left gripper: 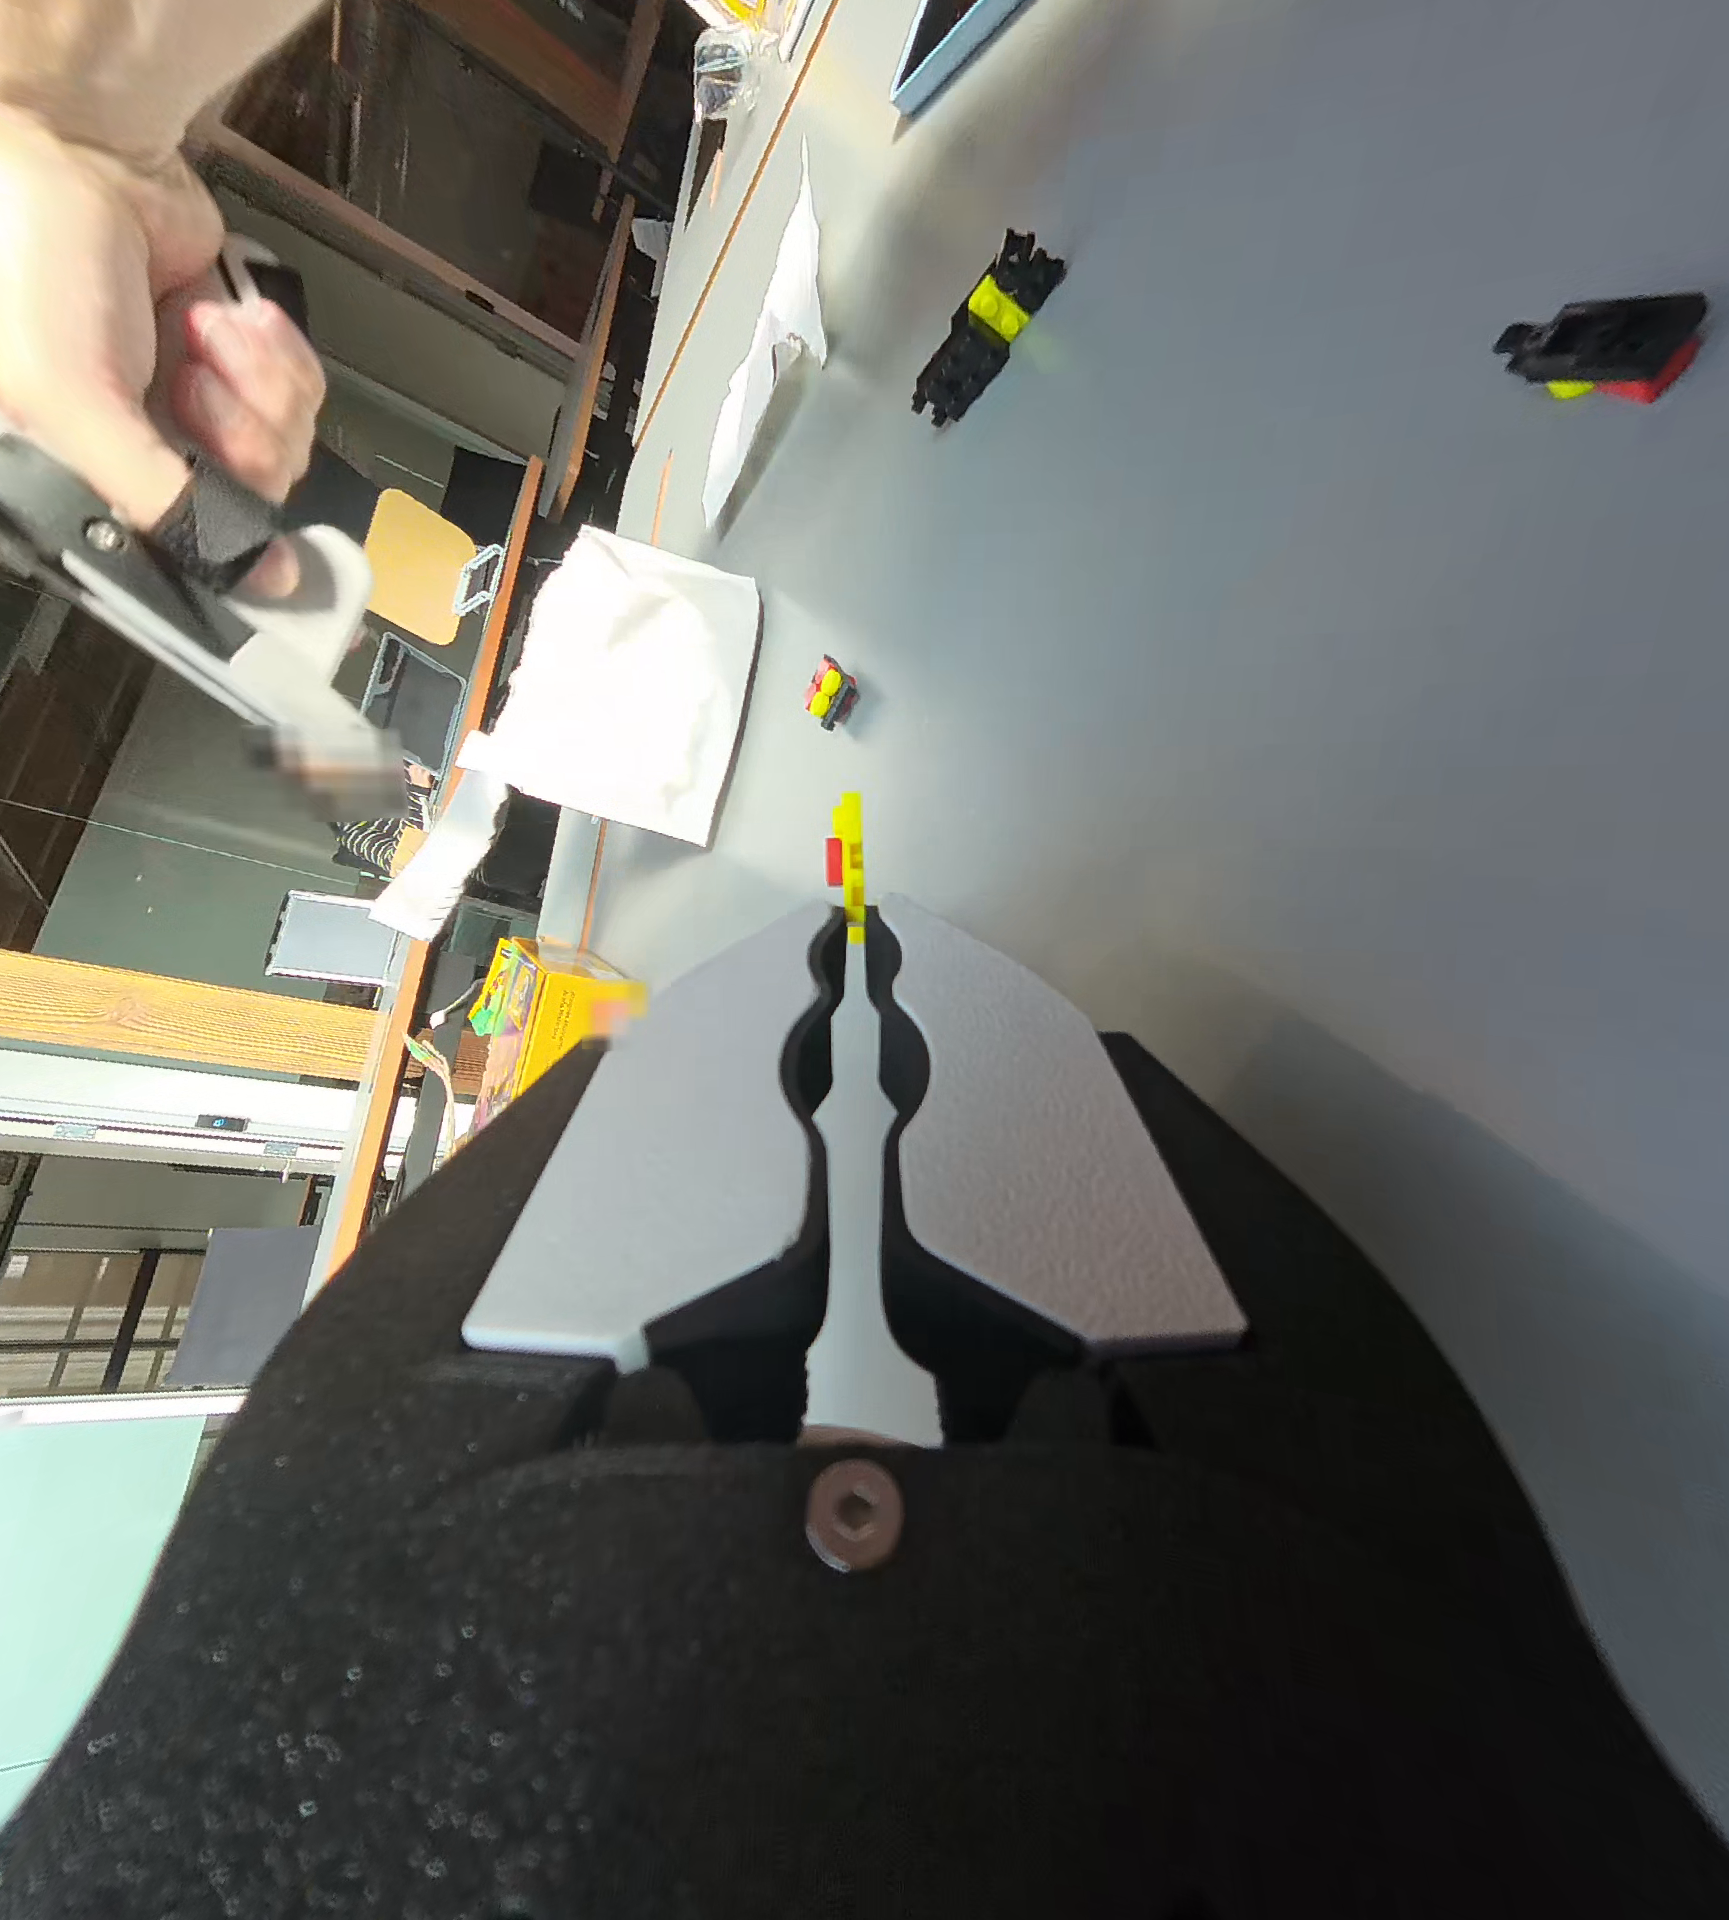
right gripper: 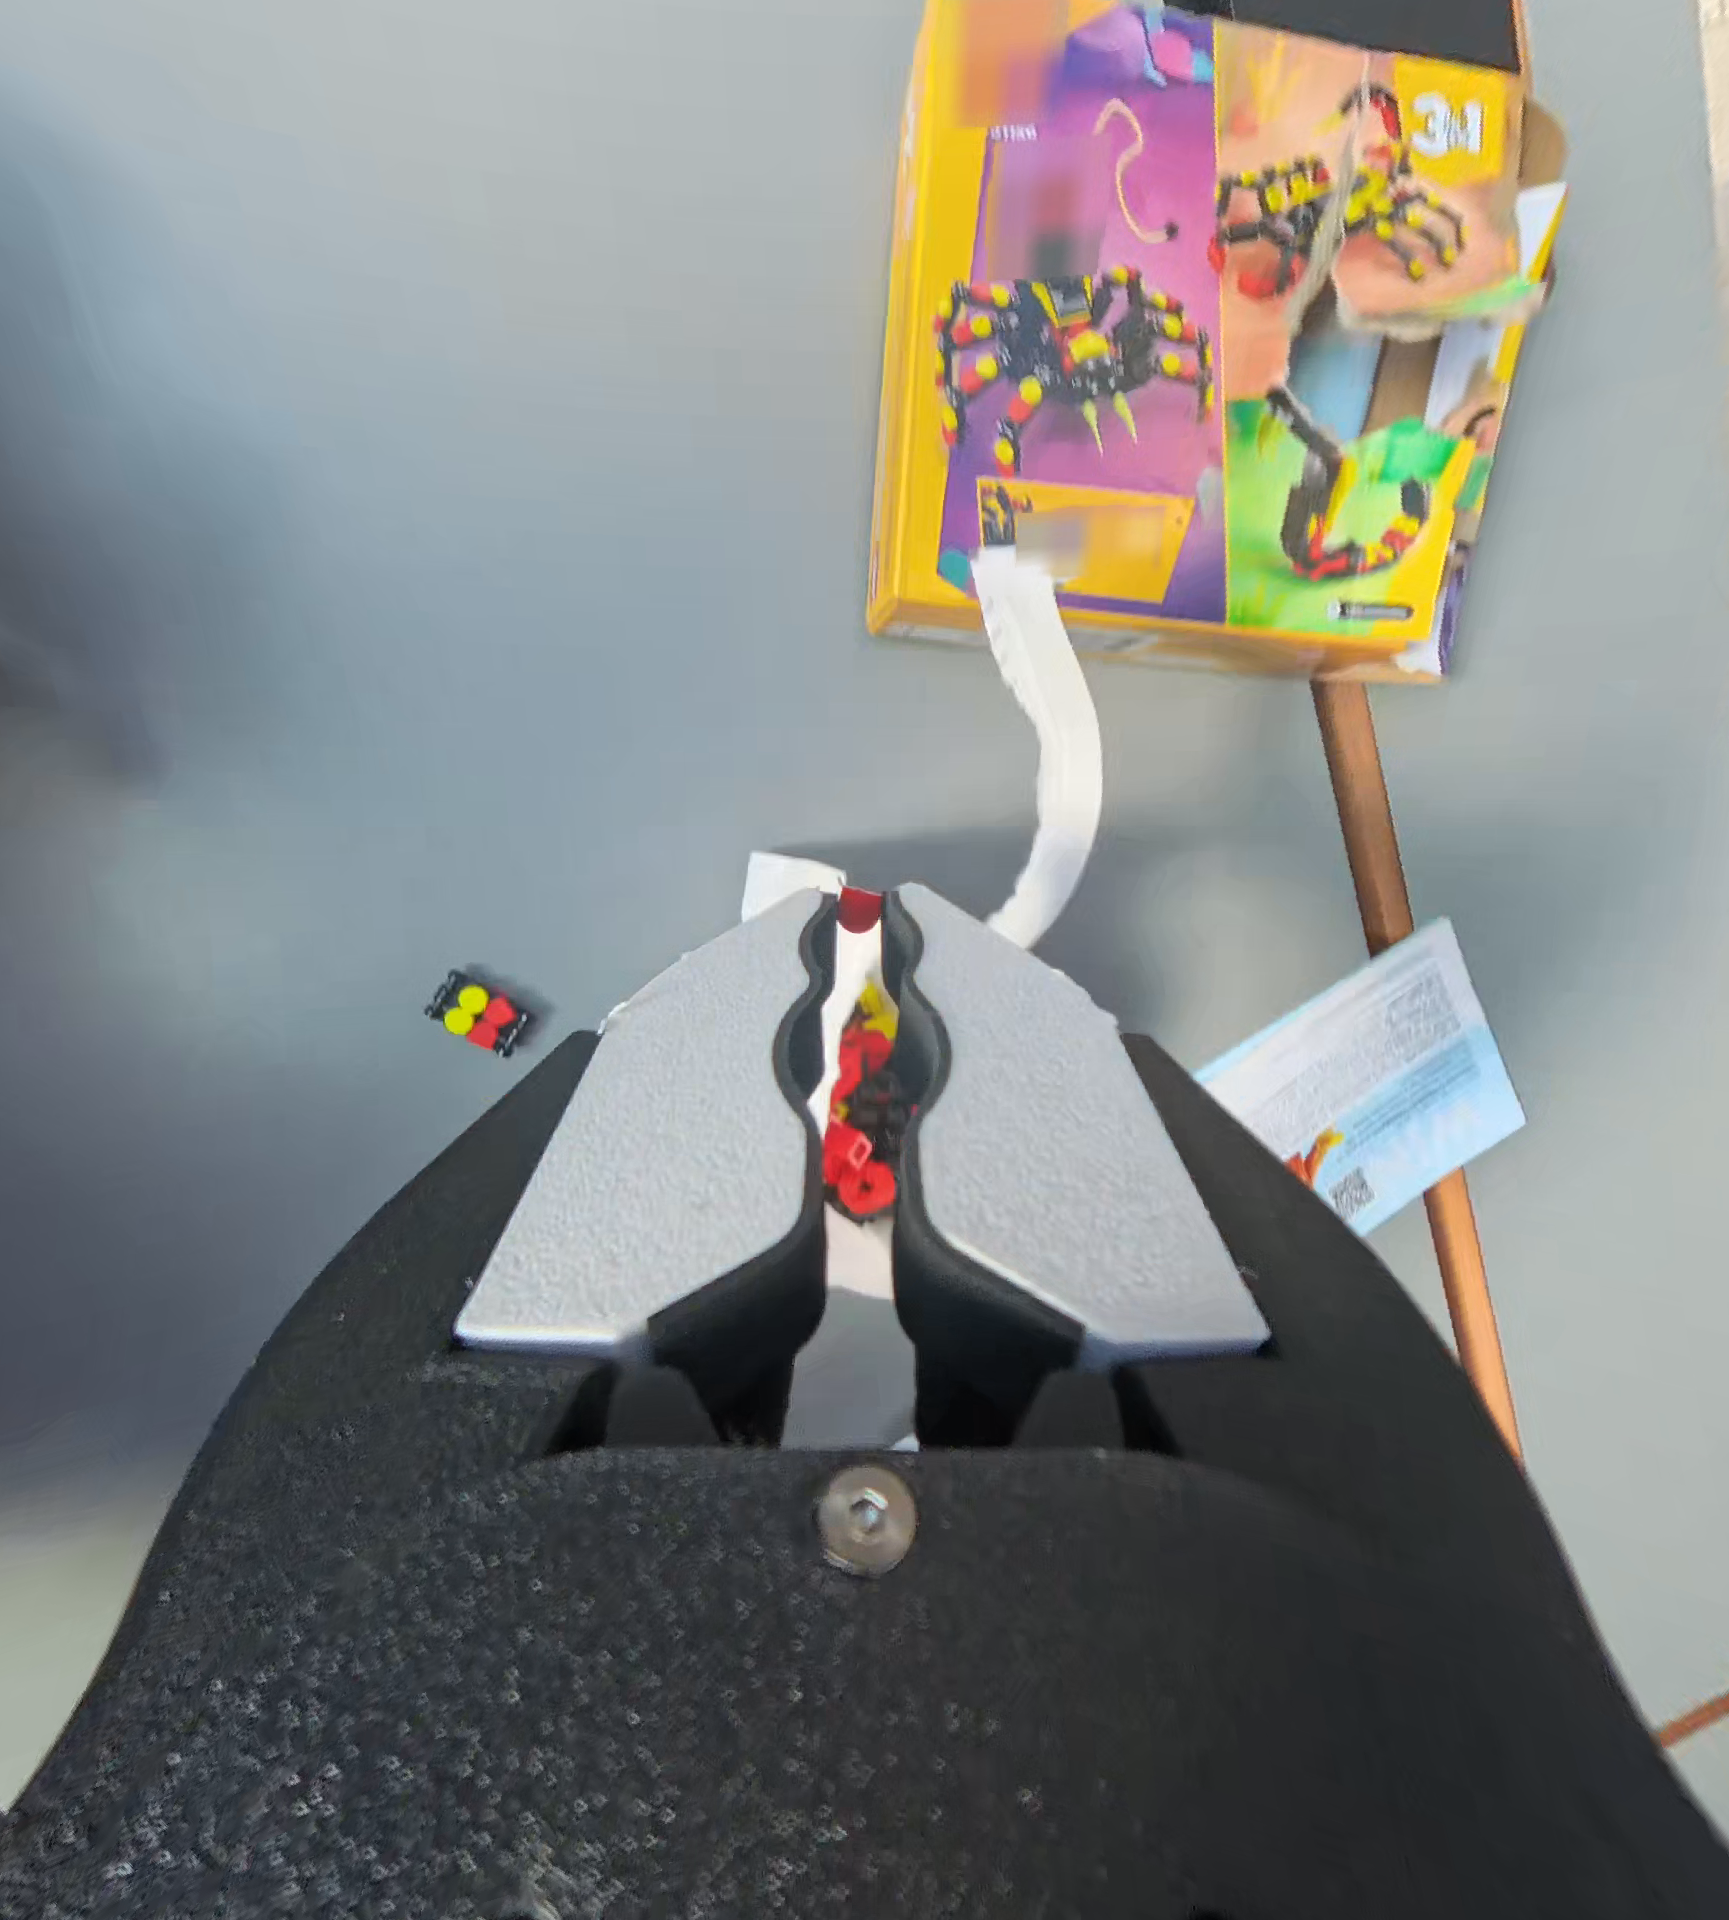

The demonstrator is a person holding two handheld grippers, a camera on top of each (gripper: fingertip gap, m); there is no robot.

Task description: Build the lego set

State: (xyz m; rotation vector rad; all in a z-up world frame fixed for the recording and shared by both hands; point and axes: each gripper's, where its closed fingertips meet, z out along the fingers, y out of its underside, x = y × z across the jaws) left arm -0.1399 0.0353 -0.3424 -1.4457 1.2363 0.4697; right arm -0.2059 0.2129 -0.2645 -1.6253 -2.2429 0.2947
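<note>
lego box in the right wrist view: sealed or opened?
Opened. The yellow box lies flat on the grey table; its far-right end is torn, with ragged cardboard flaps. Contents cannot be seen.

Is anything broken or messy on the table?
Yes. The yellow toy box is ripped open on its right side, with ragged cardboard flaps. Torn white paper lies crumpled near the table edge. The little brick pieces look fine.

My left gripper (left gripper: 852,914) rolled sideways, jaws pinched on thin yellow piece (left gripper: 849,852). My right gripper (right gripper: 858,902) level, jaws clamped on small red piece (right gripper: 858,906). My right hand (left gripper: 112,301) grips handle.
</note>
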